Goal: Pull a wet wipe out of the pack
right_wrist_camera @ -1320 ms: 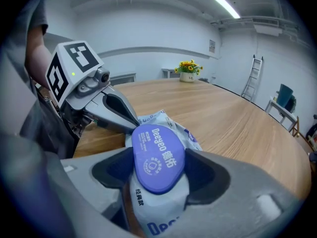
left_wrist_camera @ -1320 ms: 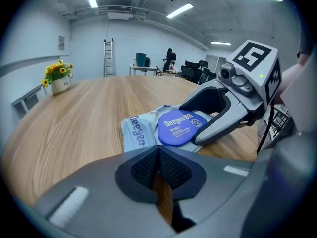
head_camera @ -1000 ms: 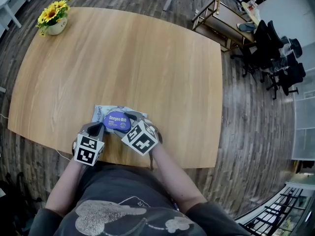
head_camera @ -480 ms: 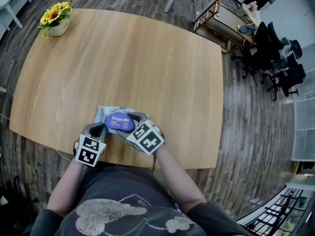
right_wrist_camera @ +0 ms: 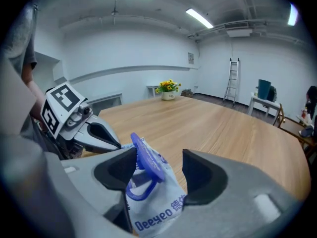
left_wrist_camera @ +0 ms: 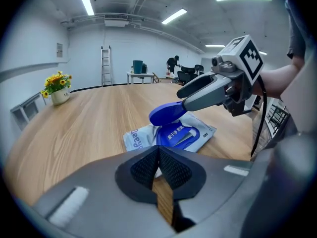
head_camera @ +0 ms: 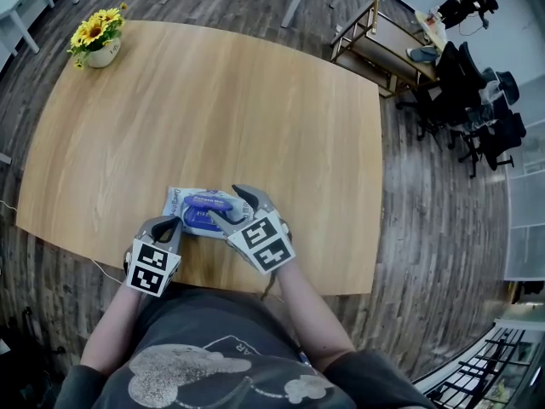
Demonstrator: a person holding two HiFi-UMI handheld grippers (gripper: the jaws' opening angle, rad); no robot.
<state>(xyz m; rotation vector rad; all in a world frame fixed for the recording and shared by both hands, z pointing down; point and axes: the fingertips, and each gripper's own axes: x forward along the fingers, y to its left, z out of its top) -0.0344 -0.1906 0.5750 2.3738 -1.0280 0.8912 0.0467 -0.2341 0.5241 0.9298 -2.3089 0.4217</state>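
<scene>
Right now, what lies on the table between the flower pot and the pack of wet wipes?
Nothing: only bare wooden table lies between the flower pot and the pack of wet wipes. The head view shows this whole stretch.

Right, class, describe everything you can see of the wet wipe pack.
The wet wipe pack is a soft, pale blue-white pouch printed Deeyeo in blue, lying flat on the wooden table near the person's edge. Its blue oval lid is flipped up, tilted above a blue frame. The right gripper has jaws that were just now closing a little; they stand apart with the lid between them, against one jaw. The shut left gripper has its tips at the pack's near edge; whether they pinch it is unclear.
</scene>
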